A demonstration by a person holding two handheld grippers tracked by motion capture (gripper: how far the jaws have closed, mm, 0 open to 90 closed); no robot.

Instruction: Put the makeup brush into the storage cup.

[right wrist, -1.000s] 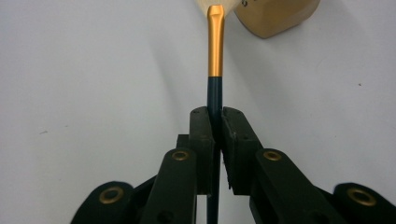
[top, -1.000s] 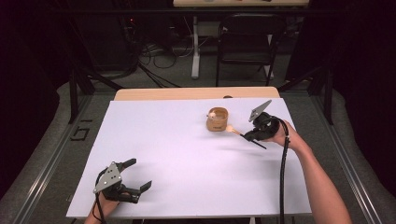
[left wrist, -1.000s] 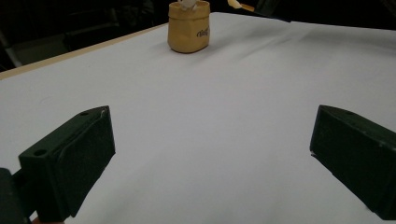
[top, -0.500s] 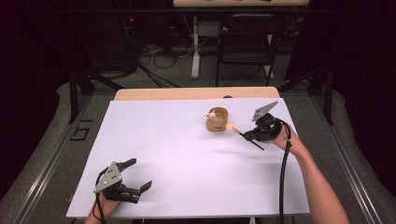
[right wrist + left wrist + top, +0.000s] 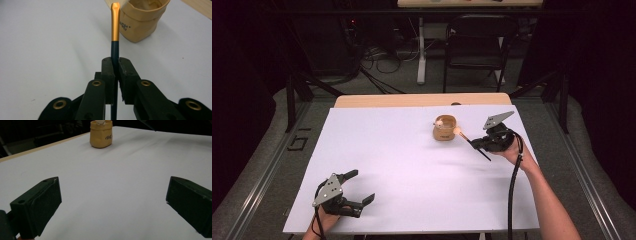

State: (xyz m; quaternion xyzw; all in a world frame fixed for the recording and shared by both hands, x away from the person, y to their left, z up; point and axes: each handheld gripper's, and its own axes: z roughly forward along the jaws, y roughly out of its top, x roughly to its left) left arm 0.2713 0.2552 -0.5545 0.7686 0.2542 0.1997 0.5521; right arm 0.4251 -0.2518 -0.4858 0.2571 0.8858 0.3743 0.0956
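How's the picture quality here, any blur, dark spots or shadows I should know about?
High view: the white table sheet is evenly lit, the room behind it very dark, and a soft shadow trails beside the right claw. Left claw view: the near jaws look soft, while the tan pouch reads fairly clear. Right claw view: the brush is sharp, with the pouch's shadow falling rightward.

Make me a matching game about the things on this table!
Things:
1. left gripper
2. right gripper
3. brush
4. little bag

States:
A. tan, standing upright on the white table
B. jaws wide apart, nothing between them
C. dark handle with a gold collar
D. jaws clamped on a thin handle

Pairs: 1-B, 2-D, 3-C, 4-A
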